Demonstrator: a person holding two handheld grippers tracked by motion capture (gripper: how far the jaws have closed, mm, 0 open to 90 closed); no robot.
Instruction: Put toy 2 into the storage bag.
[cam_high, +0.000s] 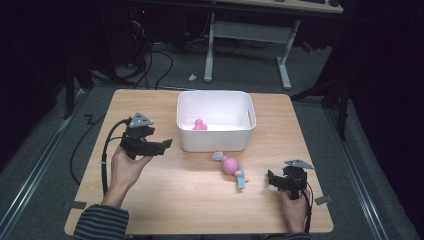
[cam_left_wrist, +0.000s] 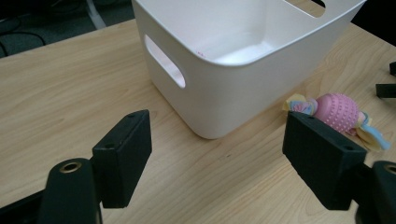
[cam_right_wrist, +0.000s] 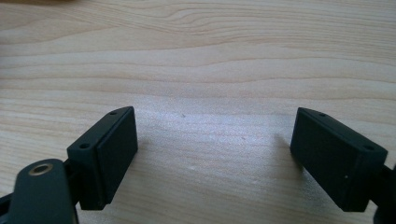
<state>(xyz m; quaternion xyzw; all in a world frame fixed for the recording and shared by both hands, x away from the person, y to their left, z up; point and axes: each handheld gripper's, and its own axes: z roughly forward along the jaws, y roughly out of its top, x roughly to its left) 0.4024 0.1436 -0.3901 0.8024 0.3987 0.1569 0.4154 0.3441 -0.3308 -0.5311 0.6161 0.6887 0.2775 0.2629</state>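
Pale wooden table (cam_high: 165, 200) is topped by a white plastic bin (cam_high: 216, 142); a pink knobbly toy (cam_high: 231, 166) lies just before it. Left gripper (cam_left_wrist: 217, 154) and right gripper (cam_right_wrist: 215, 156) are held released, empty.

Glossy plastic bin (cam_left_wrist: 243, 88), wood-grain table (cam_right_wrist: 196, 56)

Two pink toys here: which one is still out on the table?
The bumpy pink ball toy with pastel tails, lying in front of the white bin. The other pink toy sits inside the bin.
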